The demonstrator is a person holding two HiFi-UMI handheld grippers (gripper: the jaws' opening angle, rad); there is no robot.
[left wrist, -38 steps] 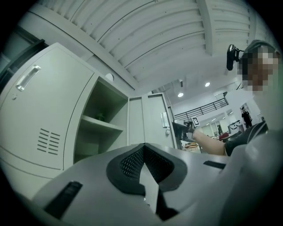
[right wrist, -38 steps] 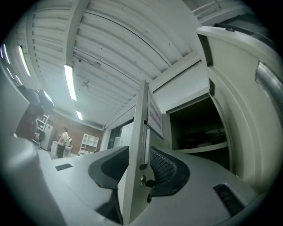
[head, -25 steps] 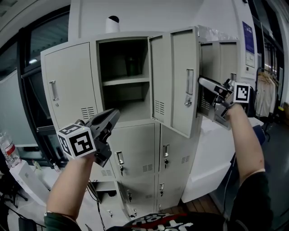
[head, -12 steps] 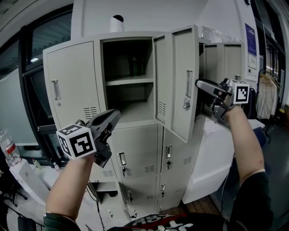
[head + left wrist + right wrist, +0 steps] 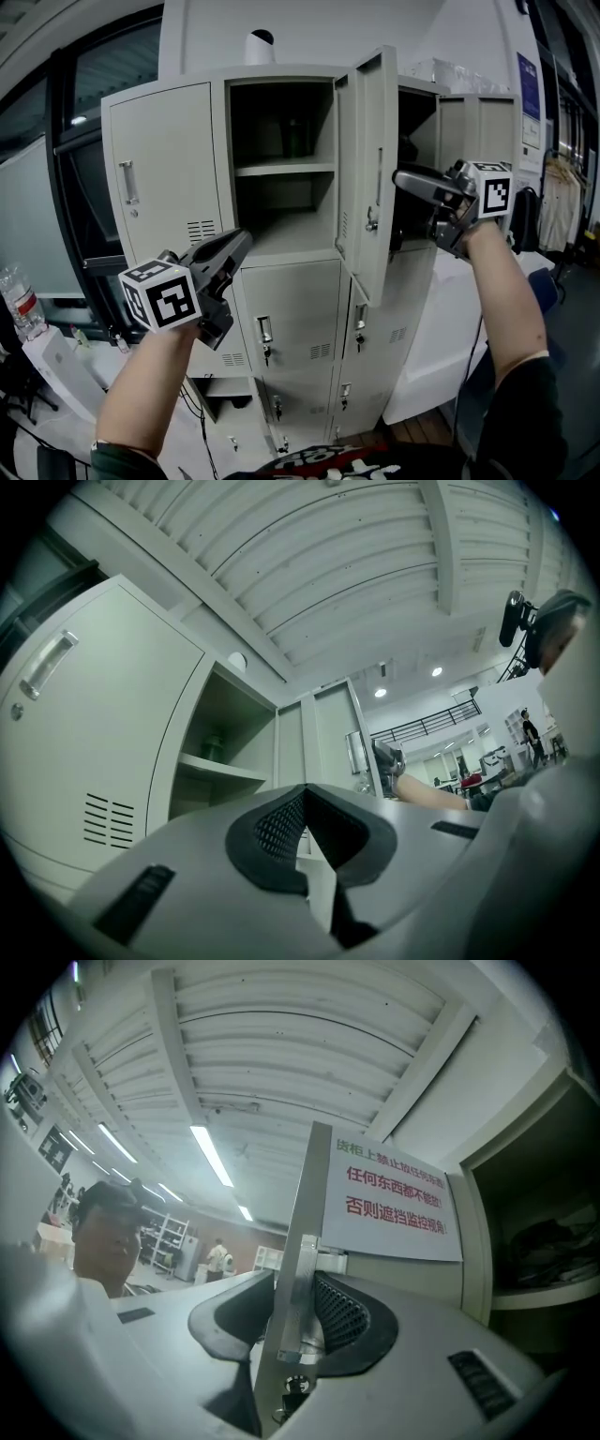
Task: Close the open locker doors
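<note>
Right gripper [image 5: 403,178] straddles the free edge of the open door [image 5: 367,141]. Its jaws have just been closing, with the door's thin edge and latch plate between them, and the pads are not pinching it that I can see. Left gripper [image 5: 240,240] hangs low before the locker bank [image 5: 169,169], jaws together on nothing. I'd say the top middle door is partway shut, standing about square to its shelved compartment [image 5: 281,197] — next comes a steady sideways push until the latch meets the frame. The doors are smooth grey steel with vents. A dark window [image 5: 66,169] is at the left, with a plastic bottle [image 5: 19,305] below it.
</note>
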